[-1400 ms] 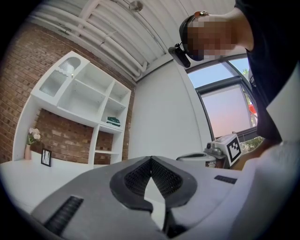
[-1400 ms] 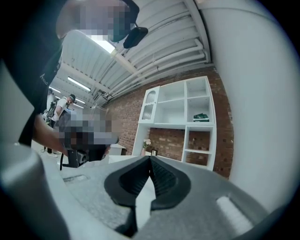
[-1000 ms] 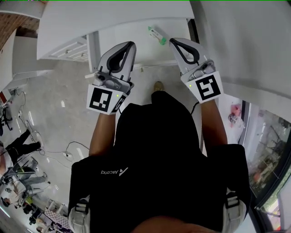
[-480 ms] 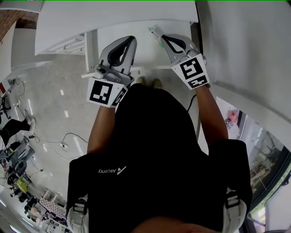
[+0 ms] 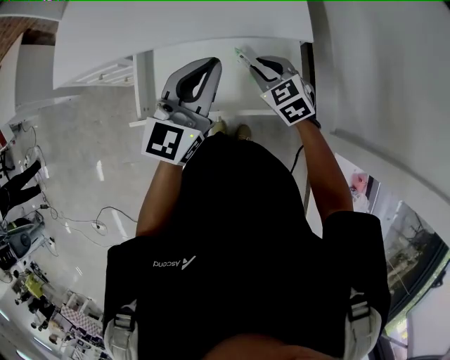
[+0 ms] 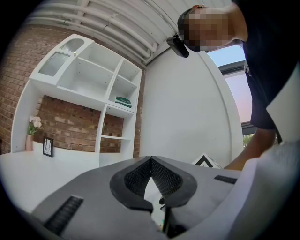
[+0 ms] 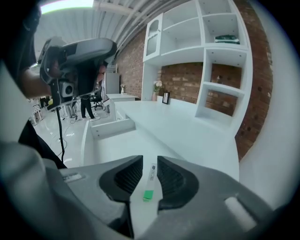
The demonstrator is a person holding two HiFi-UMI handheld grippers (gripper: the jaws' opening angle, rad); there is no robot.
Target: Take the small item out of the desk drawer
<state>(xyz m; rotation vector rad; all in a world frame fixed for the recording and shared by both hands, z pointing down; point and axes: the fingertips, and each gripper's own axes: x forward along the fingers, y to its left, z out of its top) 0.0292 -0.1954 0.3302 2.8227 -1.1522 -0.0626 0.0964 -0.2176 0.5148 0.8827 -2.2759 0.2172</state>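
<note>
The small item [image 5: 240, 53] is a slim white stick with a green end, also visible as the item [image 7: 149, 183]. It lies between the fingers of my right gripper [image 5: 247, 59], whose jaws are opening. In the right gripper view both pads stand clear of it at the right gripper [image 7: 150, 161]. This happens over the far right part of the open white drawer [image 5: 176, 67], close to the desk top [image 5: 140, 21]. My left gripper [image 5: 209, 65] hovers over the drawer beside it, shut and empty, its tips meeting in the left gripper [image 6: 151, 159] view.
A second white drawer unit [image 5: 105, 72] stands open at the left. White shelving [image 7: 220, 61] on a brick wall rises behind the desk. Cables [image 5: 98, 225] trail on the grey floor, and a person [image 5: 21, 184] stands far left.
My right gripper has moved forward toward the desk edge and its jaws have parted around the item. My left gripper has shifted slightly right and forward, still shut.
</note>
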